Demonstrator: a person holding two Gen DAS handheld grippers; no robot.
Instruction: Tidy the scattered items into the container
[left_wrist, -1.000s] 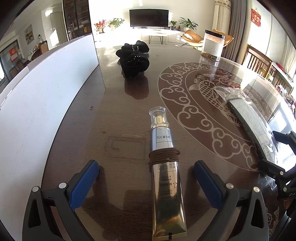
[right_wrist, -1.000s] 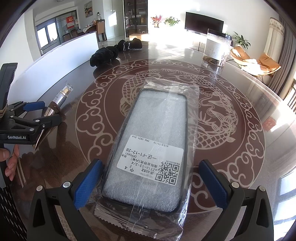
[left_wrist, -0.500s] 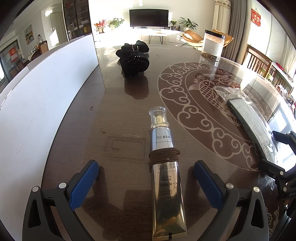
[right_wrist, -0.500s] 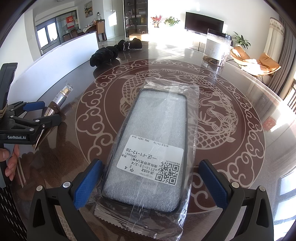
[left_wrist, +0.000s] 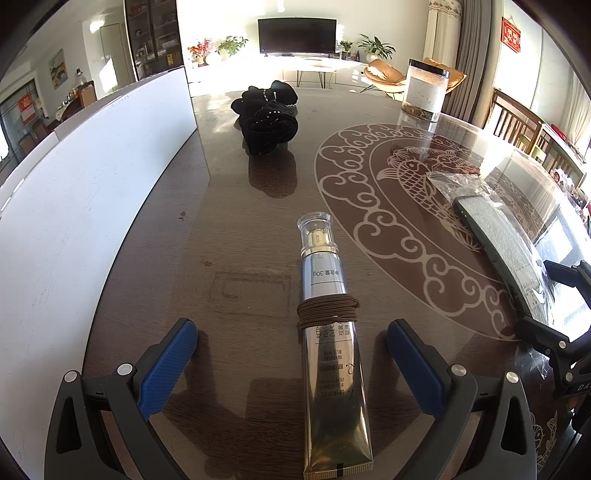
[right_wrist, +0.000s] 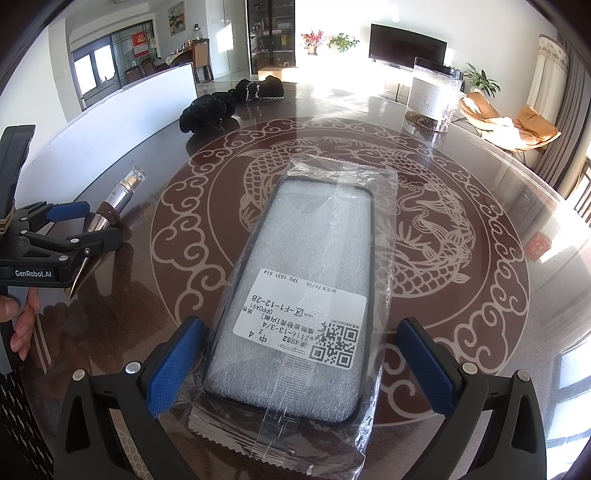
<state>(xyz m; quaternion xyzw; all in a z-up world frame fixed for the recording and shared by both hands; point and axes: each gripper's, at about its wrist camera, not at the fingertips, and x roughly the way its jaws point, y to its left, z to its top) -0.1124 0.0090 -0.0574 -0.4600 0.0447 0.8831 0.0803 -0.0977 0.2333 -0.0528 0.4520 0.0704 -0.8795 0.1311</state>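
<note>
A gold and silver cosmetic tube (left_wrist: 330, 332) with a brown hair tie (left_wrist: 328, 313) wound around it lies on the table between the open fingers of my left gripper (left_wrist: 291, 363). A bagged phone case (right_wrist: 299, 302) with a white label lies between the open fingers of my right gripper (right_wrist: 301, 365). The tube (right_wrist: 116, 201) and left gripper (right_wrist: 66, 230) show at the left of the right wrist view. The case (left_wrist: 498, 240) and the right gripper's fingers (left_wrist: 546, 332) show at the right of the left wrist view. Neither gripper touches its item.
A white container wall (left_wrist: 92, 192) runs along the table's left side. Black cloth items (left_wrist: 267, 118) lie at the far middle, also in the right wrist view (right_wrist: 229, 101). A clear jar (left_wrist: 424, 90) stands far right. The glass table top (right_wrist: 461, 221) carries a fish pattern.
</note>
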